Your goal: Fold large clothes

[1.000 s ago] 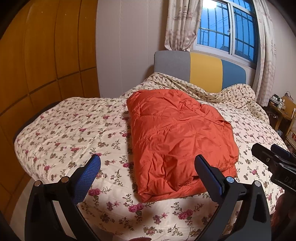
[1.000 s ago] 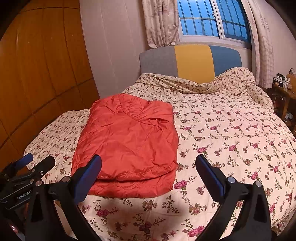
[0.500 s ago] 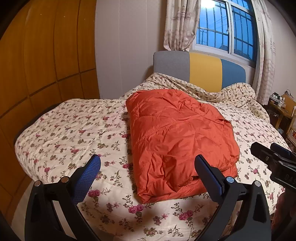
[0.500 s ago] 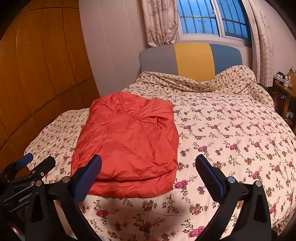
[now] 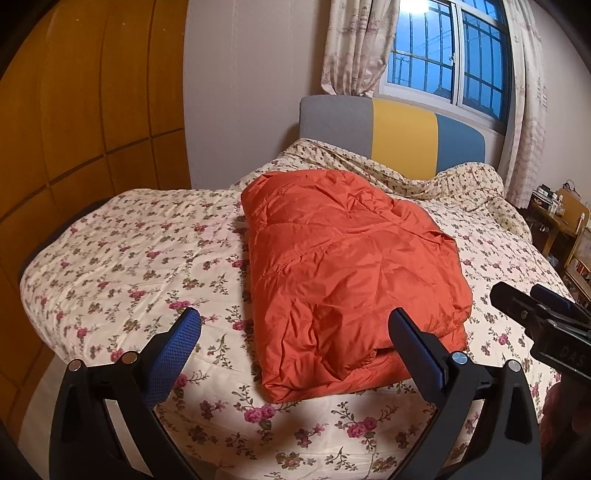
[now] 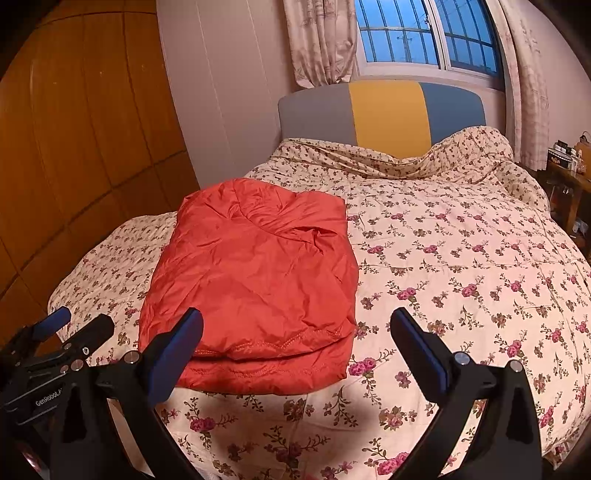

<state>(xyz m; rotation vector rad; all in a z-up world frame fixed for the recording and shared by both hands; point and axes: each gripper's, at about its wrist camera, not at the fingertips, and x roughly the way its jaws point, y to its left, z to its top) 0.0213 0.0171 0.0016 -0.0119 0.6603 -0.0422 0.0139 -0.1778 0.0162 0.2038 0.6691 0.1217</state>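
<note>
An orange padded jacket [image 5: 347, 273] lies folded into a thick rectangle on the flowered bedspread [image 5: 129, 258]; it also shows in the right wrist view [image 6: 255, 280]. My left gripper [image 5: 295, 328] is open and empty, held back above the bed's near edge, in front of the jacket's near end. My right gripper [image 6: 295, 328] is open and empty, held above the near edge, just right of the jacket. Each gripper shows at the edge of the other's view: the right one [image 5: 532, 314] and the left one [image 6: 66, 328].
The bed has a grey, yellow and blue headboard [image 6: 388, 110] under a barred window [image 6: 417, 33] with curtains. Wooden wardrobe panels [image 5: 74, 110] line the left wall. A wooden side table [image 5: 557, 218] with small items stands at the right.
Both grippers have drawn back and risen slightly; the jacket has not moved and both stay open.
</note>
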